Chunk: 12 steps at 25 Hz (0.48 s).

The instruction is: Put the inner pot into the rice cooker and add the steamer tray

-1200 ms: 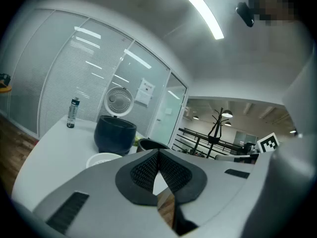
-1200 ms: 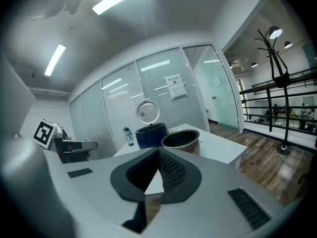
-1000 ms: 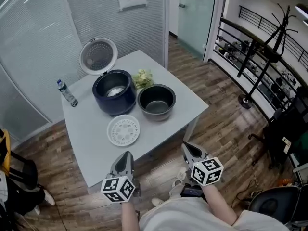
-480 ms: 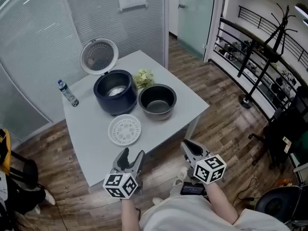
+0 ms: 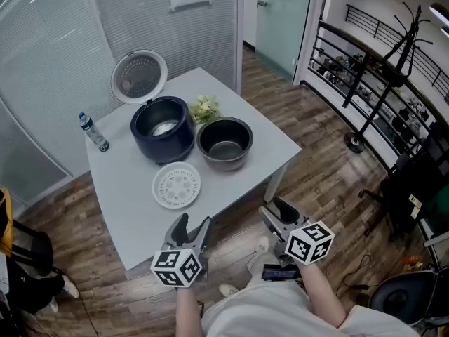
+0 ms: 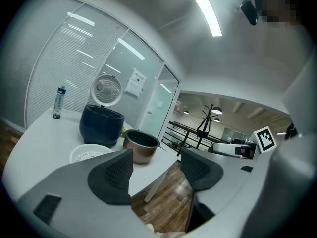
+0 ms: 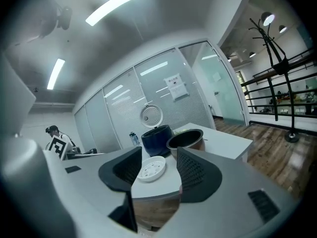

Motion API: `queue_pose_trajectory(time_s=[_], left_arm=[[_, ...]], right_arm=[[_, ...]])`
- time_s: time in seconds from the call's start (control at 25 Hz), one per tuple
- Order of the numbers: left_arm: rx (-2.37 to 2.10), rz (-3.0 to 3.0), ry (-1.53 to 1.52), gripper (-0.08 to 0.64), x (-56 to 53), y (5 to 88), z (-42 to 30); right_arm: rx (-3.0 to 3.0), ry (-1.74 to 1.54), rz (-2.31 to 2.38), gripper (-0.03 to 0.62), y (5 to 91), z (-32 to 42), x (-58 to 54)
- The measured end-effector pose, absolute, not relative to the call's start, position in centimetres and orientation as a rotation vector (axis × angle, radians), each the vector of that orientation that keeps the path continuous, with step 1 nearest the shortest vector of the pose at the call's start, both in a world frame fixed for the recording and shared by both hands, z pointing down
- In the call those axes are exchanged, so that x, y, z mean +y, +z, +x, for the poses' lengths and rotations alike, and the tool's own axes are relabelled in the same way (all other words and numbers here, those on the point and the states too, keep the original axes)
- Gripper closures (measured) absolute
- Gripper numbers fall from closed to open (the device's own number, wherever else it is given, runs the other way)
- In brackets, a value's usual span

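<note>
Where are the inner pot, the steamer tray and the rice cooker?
inner pot (image 5: 224,146), head view, on its dark inside.
steamer tray (image 5: 176,185), head view, on its perforated middle.
rice cooker (image 5: 165,151), head view, on its blue front wall.

Pot right of cooker, tray before

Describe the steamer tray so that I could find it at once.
On the grey table, find the dark blue rice cooker with its lid up. Just in front of it, toward the table's near edge, lies the steamer tray: the only white, holed disc lying flat.
</note>
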<state>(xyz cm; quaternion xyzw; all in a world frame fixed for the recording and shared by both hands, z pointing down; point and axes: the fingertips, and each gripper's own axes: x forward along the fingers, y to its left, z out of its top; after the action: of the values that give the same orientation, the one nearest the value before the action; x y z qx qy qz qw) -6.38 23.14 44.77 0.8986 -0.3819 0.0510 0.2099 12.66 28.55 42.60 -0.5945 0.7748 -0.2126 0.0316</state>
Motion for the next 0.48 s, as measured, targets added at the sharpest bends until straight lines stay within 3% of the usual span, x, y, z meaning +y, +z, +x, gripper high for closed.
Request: queue_pose_trajectory(time_s=[0.48], left_arm=[[-1.128,2.422,0.189,0.268,13.4,47.6,-1.5]], right_arm=[[2.437,-0.786,-1.728,0.371,45.5,17.5,17.5]])
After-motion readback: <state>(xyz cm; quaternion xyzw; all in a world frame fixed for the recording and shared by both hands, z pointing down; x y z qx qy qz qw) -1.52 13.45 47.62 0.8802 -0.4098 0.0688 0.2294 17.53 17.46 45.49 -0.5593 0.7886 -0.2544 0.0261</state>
